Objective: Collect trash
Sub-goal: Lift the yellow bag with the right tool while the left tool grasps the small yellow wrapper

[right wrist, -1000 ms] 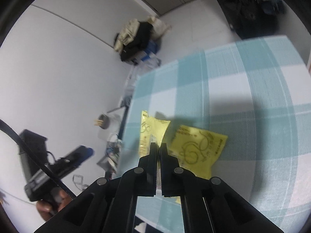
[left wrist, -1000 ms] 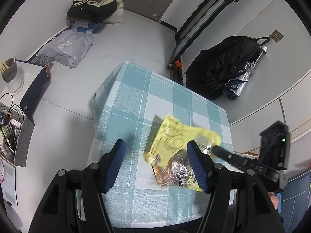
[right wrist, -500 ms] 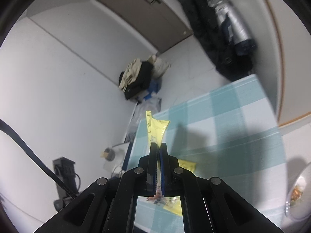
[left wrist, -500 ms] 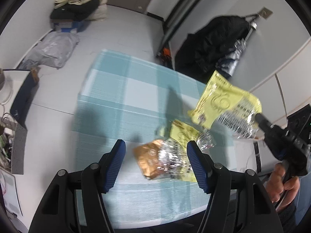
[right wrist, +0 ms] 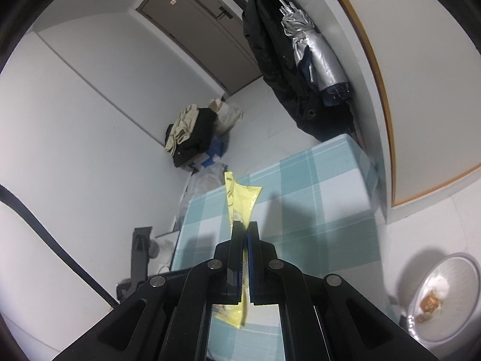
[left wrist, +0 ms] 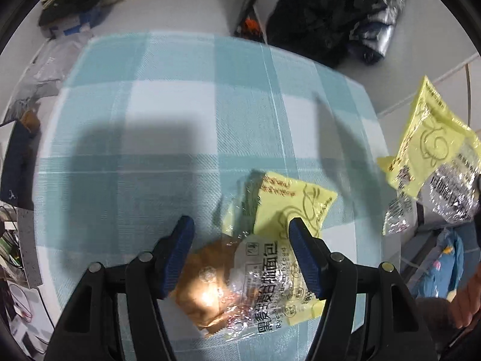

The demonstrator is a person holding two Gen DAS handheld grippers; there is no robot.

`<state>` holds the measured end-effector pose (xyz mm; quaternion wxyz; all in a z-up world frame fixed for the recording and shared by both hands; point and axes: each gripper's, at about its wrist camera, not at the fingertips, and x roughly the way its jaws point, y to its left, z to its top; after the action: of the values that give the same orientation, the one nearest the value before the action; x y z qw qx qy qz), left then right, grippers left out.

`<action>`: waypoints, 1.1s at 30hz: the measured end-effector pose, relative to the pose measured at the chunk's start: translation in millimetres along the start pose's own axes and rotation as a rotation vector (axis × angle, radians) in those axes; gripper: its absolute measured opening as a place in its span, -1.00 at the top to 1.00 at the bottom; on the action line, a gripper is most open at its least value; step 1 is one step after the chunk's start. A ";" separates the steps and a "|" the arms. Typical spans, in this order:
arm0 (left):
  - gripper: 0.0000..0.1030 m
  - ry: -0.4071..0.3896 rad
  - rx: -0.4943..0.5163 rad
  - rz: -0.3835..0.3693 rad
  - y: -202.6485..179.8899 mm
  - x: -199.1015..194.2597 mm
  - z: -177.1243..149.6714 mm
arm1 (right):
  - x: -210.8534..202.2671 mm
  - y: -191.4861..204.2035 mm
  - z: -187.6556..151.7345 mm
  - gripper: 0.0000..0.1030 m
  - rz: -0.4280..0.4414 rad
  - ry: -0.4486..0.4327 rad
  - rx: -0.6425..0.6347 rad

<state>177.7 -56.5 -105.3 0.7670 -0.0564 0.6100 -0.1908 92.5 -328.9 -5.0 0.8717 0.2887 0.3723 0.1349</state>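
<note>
My right gripper (right wrist: 245, 228) is shut on a yellow snack wrapper (right wrist: 242, 198) and holds it in the air, off the right edge of the checked table (right wrist: 315, 210); the same wrapper shows at the right of the left wrist view (left wrist: 430, 144). My left gripper (left wrist: 240, 228) is open, low over a second yellow bread wrapper (left wrist: 279, 237) with a brown bun inside, which lies on the teal checked tablecloth (left wrist: 150, 138) between and under its fingers.
A white bowl with food scraps (right wrist: 442, 297) sits on the floor at the right. A black coat and a silver umbrella (right wrist: 312, 57) hang on the wall behind the table. Bags and clothes (right wrist: 192, 138) are piled on the floor.
My right gripper lifted its yellow wrapper off the table and carried it up and to the right. My left gripper moved forward and down over the remaining wrapper.
</note>
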 end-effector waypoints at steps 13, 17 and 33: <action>0.38 0.015 0.118 0.047 -28.7 13.1 2.5 | -9.1 -12.1 1.0 0.96 0.011 0.013 0.024; 0.79 0.006 0.146 0.087 -35.3 15.6 2.2 | -11.3 -12.5 0.6 0.96 0.015 0.010 0.023; 1.00 -0.126 0.085 -0.031 -27.3 -32.9 -10.2 | -15.8 -16.4 -0.2 0.96 0.004 -0.009 0.035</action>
<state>155.9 -68.3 -69.0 0.8025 -0.0451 0.5509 -0.2245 81.9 -349.0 -5.9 0.8678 0.3052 0.3703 0.1290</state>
